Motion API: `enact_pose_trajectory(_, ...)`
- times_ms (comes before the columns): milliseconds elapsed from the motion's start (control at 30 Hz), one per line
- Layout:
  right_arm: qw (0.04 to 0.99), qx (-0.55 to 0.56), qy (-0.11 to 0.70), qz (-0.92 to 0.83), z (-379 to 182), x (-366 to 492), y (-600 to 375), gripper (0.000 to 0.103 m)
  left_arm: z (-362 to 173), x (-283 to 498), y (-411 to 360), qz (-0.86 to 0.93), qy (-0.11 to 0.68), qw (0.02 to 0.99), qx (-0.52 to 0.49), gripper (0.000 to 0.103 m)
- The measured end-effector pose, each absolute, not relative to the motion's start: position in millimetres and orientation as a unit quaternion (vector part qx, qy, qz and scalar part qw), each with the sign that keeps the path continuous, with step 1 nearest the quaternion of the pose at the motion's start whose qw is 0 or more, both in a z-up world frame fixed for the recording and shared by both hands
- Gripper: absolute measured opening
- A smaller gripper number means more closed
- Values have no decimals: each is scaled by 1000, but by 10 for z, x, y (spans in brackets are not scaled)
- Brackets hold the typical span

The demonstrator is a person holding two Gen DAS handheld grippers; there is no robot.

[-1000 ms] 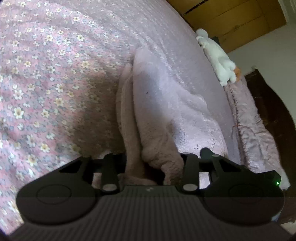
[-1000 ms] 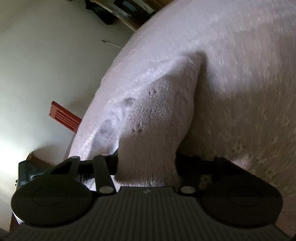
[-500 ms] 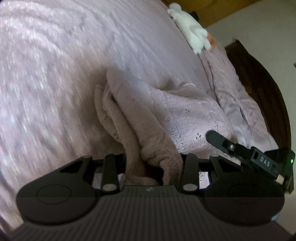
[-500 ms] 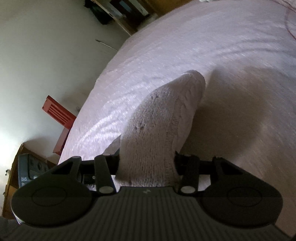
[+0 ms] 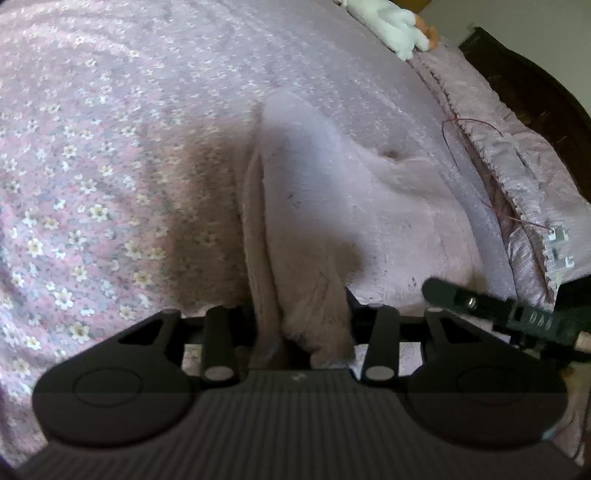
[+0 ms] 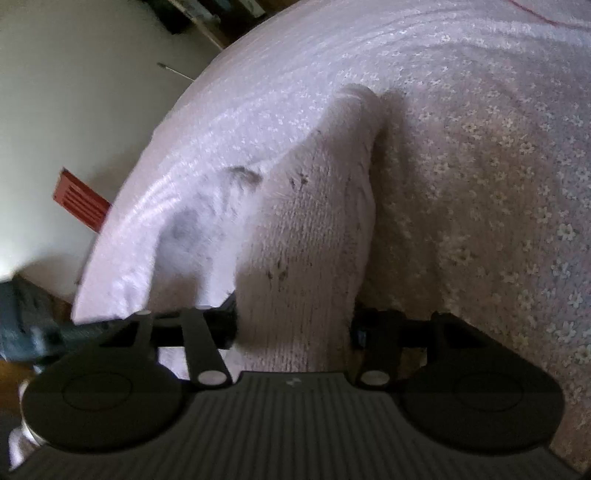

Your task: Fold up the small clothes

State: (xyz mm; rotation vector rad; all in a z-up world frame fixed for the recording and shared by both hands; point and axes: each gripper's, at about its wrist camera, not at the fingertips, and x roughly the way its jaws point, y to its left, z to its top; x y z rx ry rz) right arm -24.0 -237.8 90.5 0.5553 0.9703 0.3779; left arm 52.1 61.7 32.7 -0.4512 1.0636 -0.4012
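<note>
Since the earlier frame, pink knit garment [image 5: 332,206] hangs lower, nearer the floral bedspread [image 5: 92,155]; left gripper [image 5: 301,325] clamps one bunched edge. Right gripper [image 6: 295,325] clamps the garment's other edge [image 6: 314,229]; white plush toy [image 5: 391,26] lies beyond.

Dim, soft daylight; fisheye-curved edges, slight blur, shadowed foreground.

Left tongs [image 5: 301,332] and right tongs [image 6: 295,332] each clamp a bunched edge of one pink knitted garment [image 5: 351,206], both tilted downward.
</note>
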Motion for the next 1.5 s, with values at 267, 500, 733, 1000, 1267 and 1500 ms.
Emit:
enact_pose_trajectory(267,865,215,422,165,1084,-566,-2388,72,580,232,699,-175,475,848,-157,47)
enact_pose_trajectory(500,889,202,379,158,1206,-892,-2453,76,748,14,800,-128,456,866,-161,47)
enact_pose_trajectory(733,918,198,305,159,1365,-1349,-2418,89,880,-317,748,-69,419,896,-130,63)
enact_pose_trajectory(1000,928,161,312,127,1189,-1647,-2345,100,890,-645,553,-44,397,913,-90,77)
enact_pose_trajectory(1267,941,115,305,90,891,-1779,-2297,103,643,-860,189,-60,383,922,0,88)
enact_pose_trajectory(1500,926,86,360,76,614,-1696,-2182,103,282,-853,29,-28,389,921,5,89)
